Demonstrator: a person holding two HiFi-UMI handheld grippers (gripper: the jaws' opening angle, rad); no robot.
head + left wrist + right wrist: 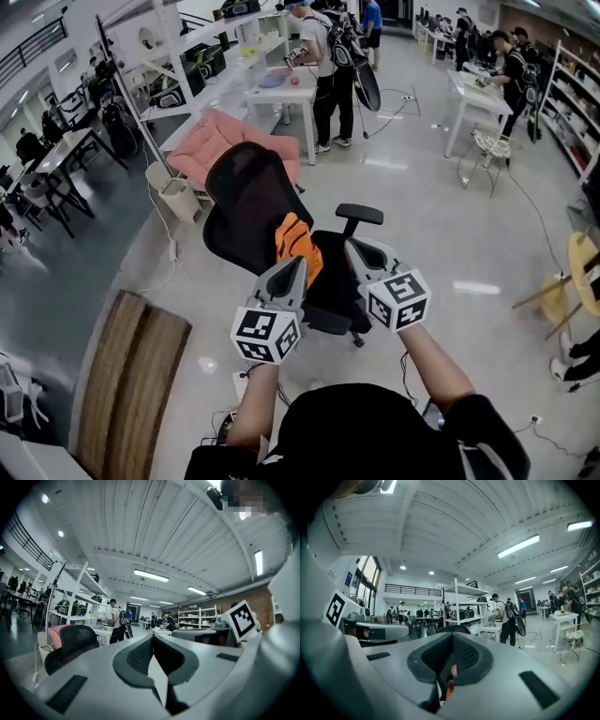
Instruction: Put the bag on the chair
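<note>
Soft orange bag slumped on the black mesh chair. I see left gripper clenched empty; right gripper likewise, ribbed pads meeting.

Bag: on chair seat, against backrest.
Left gripper: just before bag.
Right gripper: right of bag.
Sofa: behind chair.

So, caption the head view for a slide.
Orange bag on black office chair; left tongs and right tongs shut, empty.

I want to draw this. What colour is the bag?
The bag is orange with black stripes; the head view shows it best.
</note>
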